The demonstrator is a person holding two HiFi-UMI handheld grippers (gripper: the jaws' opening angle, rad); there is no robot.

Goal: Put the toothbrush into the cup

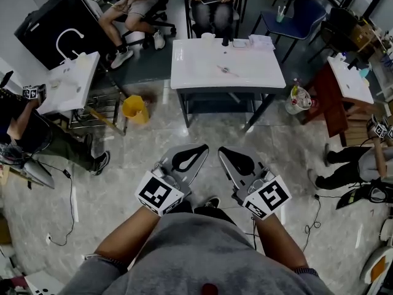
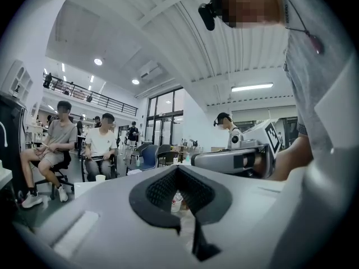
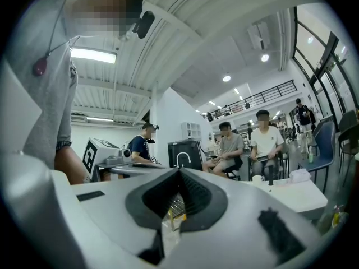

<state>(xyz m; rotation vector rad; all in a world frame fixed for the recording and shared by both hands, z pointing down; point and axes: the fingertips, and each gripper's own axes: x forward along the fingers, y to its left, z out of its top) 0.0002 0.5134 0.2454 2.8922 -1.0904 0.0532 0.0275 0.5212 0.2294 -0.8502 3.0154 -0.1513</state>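
The left tongs [image 1: 189, 158] and right tongs [image 1: 238, 161] are held low and near, side by side over the floor [image 1: 153, 140]. Both are pressed together and hold nothing. Well apart from them, the toothbrush [image 1: 226, 70] lies on the white worktop [image 1: 184, 66]. The cup [image 1: 208, 36] stands at the worktop's far edge.

The left tool [image 2: 178, 171] fills the lower frame, its jaws closed together with nothing between them. The right tool [image 2: 200, 160] reaches in at right centre. At the left, a white cup [image 2: 100, 178] stands on the desk [image 2: 83, 188] before two seated people [image 2: 101, 144].
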